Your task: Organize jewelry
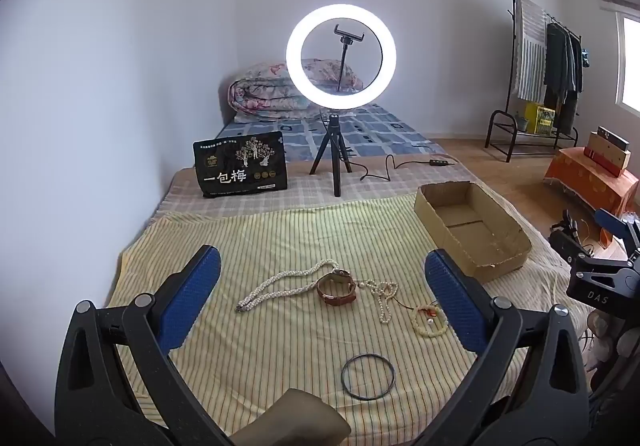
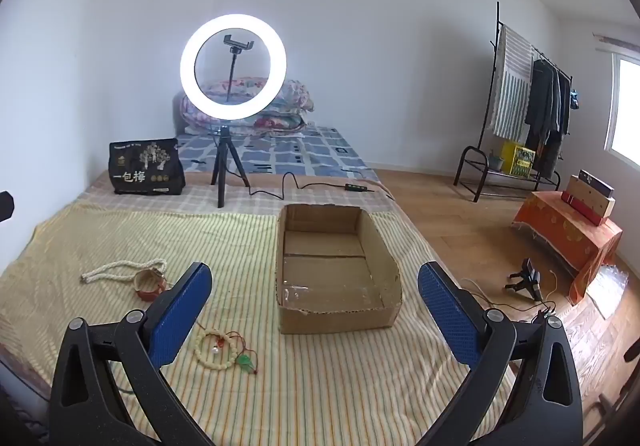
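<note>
Jewelry lies on a yellow striped cloth [image 1: 280,238] on the bed. In the left wrist view I see a thick pearl necklace [image 1: 280,284], a brown watch [image 1: 337,287], a thin pearl strand [image 1: 385,298], a cream bead bracelet [image 1: 430,322] and a black ring [image 1: 368,377]. My left gripper [image 1: 322,278] is open and empty above them. An empty cardboard box [image 2: 334,270] stands to the right. My right gripper [image 2: 314,286] is open and empty, just in front of the box. The bracelet [image 2: 218,353] with a green charm lies by its left finger.
A lit ring light on a tripod [image 1: 340,58] stands behind the cloth, its cable [image 1: 392,166] trailing right. A black snack bag [image 1: 241,164] stands at back left. A folded quilt [image 1: 276,92] lies further back. A clothes rack [image 2: 520,102] and orange-covered stand [image 2: 568,230] are on the floor at right.
</note>
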